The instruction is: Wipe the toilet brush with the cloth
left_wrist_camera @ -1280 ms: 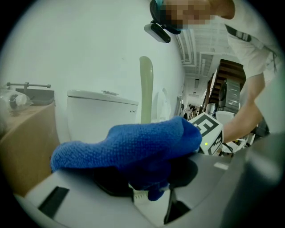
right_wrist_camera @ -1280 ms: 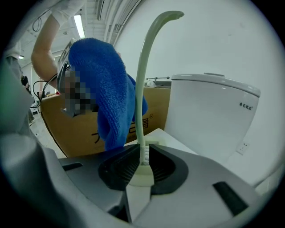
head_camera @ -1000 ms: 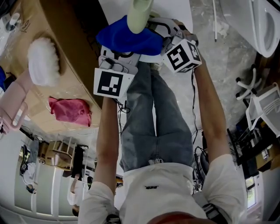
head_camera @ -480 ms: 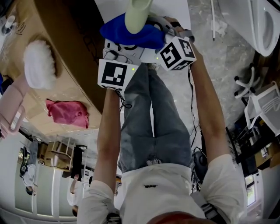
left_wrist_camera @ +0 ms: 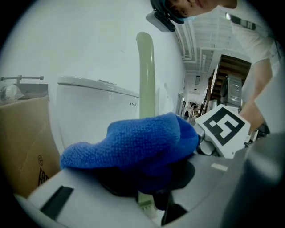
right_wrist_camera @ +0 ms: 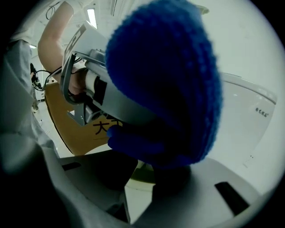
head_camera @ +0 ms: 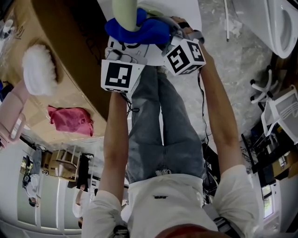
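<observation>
The toilet brush shows as a pale green handle (head_camera: 125,13) at the top of the head view, and it stands upright (left_wrist_camera: 145,75) in the left gripper view. A blue cloth (head_camera: 139,30) is bunched round the handle, low down. My left gripper (head_camera: 126,49) is shut on the handle under the cloth, where a pale green bit (left_wrist_camera: 144,202) shows between its jaws. My right gripper (head_camera: 160,36) comes in from the right and holds the blue cloth (right_wrist_camera: 169,84) against the handle, its jaws closing a little. The cloth hides both sets of pads.
A white toilet (head_camera: 281,28) stands at the top right and fills the background (left_wrist_camera: 89,111) of the left gripper view. On the cardboard box (head_camera: 74,56) to the left lie a white fluffy brush head (head_camera: 39,69) and a pink cloth (head_camera: 70,120). A white rack (head_camera: 284,116) is on the right.
Both grippers, the handle and the cloth have shifted a little left and up in the head view. The cloth has bunched tighter round the handle.
</observation>
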The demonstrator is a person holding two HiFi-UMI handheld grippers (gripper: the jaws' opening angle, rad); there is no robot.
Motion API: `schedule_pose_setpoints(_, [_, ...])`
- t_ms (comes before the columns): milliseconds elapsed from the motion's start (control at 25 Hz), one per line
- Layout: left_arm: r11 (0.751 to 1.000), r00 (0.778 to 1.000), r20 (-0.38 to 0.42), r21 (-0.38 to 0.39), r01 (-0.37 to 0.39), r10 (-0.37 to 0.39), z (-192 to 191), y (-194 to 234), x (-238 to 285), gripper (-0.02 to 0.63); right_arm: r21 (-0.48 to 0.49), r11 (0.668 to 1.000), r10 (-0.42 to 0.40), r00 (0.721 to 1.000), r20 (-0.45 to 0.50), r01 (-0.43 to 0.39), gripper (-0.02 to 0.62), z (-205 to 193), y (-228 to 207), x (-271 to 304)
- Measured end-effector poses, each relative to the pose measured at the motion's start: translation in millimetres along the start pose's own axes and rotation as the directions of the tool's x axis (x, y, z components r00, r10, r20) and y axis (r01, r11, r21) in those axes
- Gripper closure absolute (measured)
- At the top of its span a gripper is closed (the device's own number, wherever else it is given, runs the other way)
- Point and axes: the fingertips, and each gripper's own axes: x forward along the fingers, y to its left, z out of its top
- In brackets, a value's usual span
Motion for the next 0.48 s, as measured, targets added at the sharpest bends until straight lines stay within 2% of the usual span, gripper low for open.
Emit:
schedule_pose_setpoints(120, [1.000,1.000,-0.011,0.008,-0.004,0.004,0.3,-0.2,-1.5,0.479,-0.024,0.999,-0.023,1.000,-0.002,0.023,0.546,0.5,-2.7,0.5])
schedule_pose_setpoints(240, [1.000,1.000,-0.024,0.025,-0.004,0.005,1.4,-0.7,-3.5,0.479,-0.042,0.999,-0.023,1.000,-0.009,0.022,0.548,1.0,-2.5,0.9])
schedule_pose_setpoints(480, [1.000,1.000,0.014,0.003,0.006,-0.006,21.7,-2.6,-9.1,0.476,-0.051,0.998,-0.022,1.000,-0.021,0.021,0.548,-0.6,-2.3,1.5])
